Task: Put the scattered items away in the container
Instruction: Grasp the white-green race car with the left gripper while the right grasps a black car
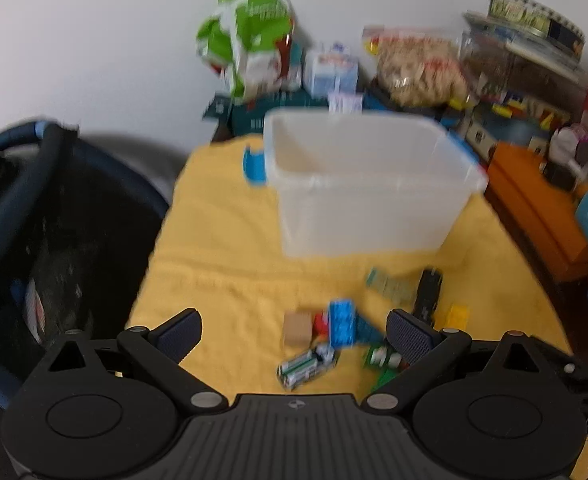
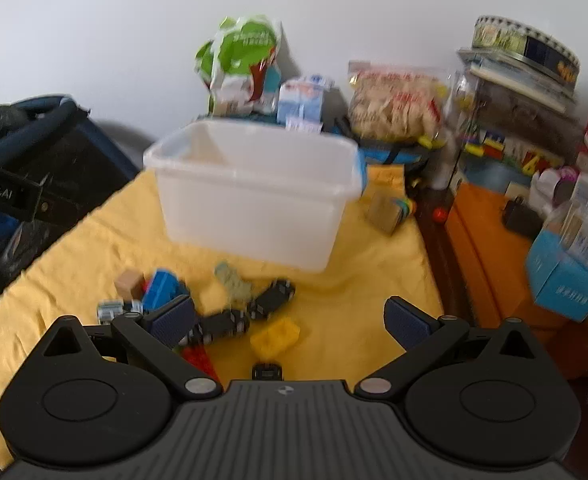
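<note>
Hovering with jaws spread wide and nothing held, the left gripper (image 1: pixel 294 334) and right gripper (image 2: pixel 290 320) face small toy pieces — a yellow brick (image 2: pixel 274 336), a blue brick (image 1: pixel 341 322) — near the yellow cloth's (image 1: pixel 222 248) front edge, before the empty container (image 1: pixel 367 184). Light, rigid, likely slippery — pinch across flat sides.

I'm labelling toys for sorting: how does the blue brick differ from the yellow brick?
The blue brick is longer; the yellow brick is short and squat. The blue brick is packed among other toys; the yellow brick lies more apart. Both rest on the yellow cloth, outside the container.
</note>
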The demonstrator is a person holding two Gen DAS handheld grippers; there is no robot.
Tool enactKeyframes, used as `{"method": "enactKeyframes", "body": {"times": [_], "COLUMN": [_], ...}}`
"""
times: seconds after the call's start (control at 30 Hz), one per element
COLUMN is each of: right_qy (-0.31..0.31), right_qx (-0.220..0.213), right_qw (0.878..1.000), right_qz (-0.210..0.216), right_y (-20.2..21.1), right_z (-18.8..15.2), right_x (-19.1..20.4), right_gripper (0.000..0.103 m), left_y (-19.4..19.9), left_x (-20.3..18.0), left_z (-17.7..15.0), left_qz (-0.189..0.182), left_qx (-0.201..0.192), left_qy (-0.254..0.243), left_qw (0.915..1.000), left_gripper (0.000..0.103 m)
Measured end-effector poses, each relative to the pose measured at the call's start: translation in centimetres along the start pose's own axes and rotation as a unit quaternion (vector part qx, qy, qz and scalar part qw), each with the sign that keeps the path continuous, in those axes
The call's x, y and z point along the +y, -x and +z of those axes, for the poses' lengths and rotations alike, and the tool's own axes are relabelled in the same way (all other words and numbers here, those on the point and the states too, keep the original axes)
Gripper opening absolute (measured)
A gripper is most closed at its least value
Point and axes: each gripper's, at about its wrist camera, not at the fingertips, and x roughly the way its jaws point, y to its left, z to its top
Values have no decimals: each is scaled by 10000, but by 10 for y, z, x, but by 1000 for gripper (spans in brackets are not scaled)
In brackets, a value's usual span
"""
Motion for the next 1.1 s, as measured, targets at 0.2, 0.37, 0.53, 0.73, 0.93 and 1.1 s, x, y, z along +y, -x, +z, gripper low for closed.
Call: {"method": "enactKeyframes", "body": {"times": [0.2,0.37,0.53,0.73,0.93,1.1], "right_qy": [-146,-124,-158,-250,-298,-321], "right_qx": [230,356,494,595,685,761], "right_qw": [9995,9992,9983,9975,9966,9956], "right_qz": [139,139,260,292,359,448], "right_y": [-29,-49,-66,-78,-84,-90], "right_z": [-32,-52,-61,-69,-71,-72], "right_x": [-2,0,-1,-8,-12,-14], "right_gripper": [103,87,84,75,75,67], "left_y": [-41,-60,-84,-106,-114,-115], "left_x": [-3,-19,-20,-12,-10,-13], "left_z": [-37,-52,-53,-53,-57,-57], "left_qz": [-2,-62,-230,-271,-365,-483], "left_qx": [315,245,278,398,456,439], "left_qy": [-336,-717,-859,-818,-838,-874], "left_qw": [9989,9971,9956,9955,9948,9940], "left_gripper": [94,90,80,69,62,55]}}
